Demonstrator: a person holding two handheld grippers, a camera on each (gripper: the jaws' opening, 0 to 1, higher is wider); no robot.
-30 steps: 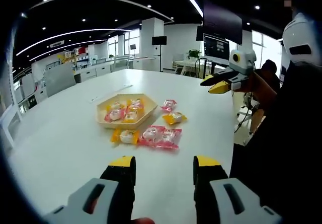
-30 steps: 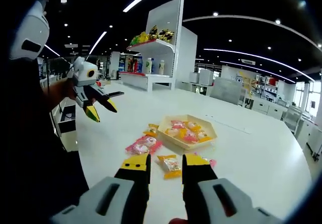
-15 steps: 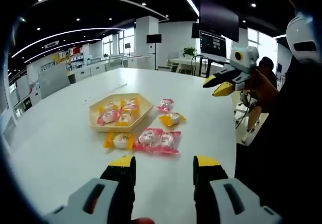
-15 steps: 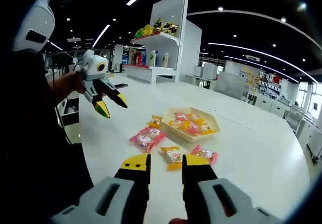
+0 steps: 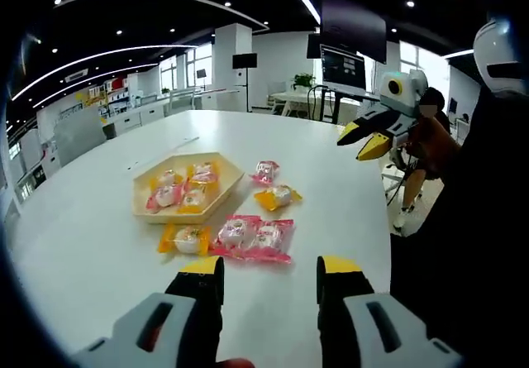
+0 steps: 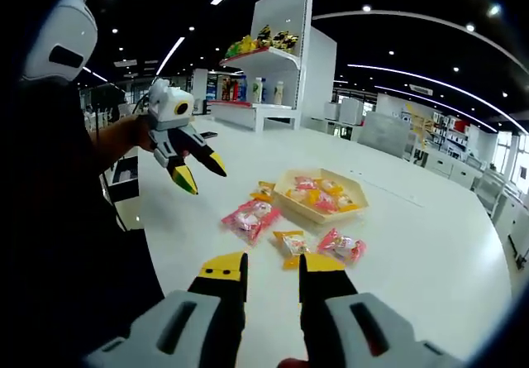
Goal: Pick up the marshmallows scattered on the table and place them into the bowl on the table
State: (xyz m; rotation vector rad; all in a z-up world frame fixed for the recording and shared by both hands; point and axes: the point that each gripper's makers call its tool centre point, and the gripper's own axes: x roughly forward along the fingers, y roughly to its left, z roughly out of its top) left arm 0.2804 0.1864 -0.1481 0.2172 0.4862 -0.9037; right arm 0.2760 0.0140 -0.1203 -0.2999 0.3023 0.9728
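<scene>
A shallow wooden bowl (image 5: 216, 205) holding several wrapped marshmallows sits on the white table (image 5: 91, 260). Loose packets lie beside it: a yellow one (image 5: 186, 238), a pink pair (image 5: 252, 237), another yellow one (image 5: 278, 196) and a pink one (image 5: 265, 170). My left gripper (image 5: 271, 269) hovers open and holds nothing, short of the pink pair. The right gripper (image 5: 368, 136) hangs open in the air at the right. In the right gripper view, the bowl (image 6: 291, 205), pink pair (image 6: 250, 217), yellow packet (image 6: 291, 244) and pink packet (image 6: 343, 244) lie ahead of my open right gripper (image 6: 273, 265). The left gripper (image 6: 204, 178) is open at the left.
The person's dark sleeve and body fill the table's near edge (image 5: 463, 244). A display shelf with goods (image 6: 264, 62) stands beyond the table. Desks and a monitor (image 5: 343, 66) are far behind. Bare tabletop (image 6: 430, 260) spreads to the right of the packets.
Both views have shifted with the hands. In the right gripper view the left gripper has come nearer the packets. Both grippers stay open and the packets lie as before.
</scene>
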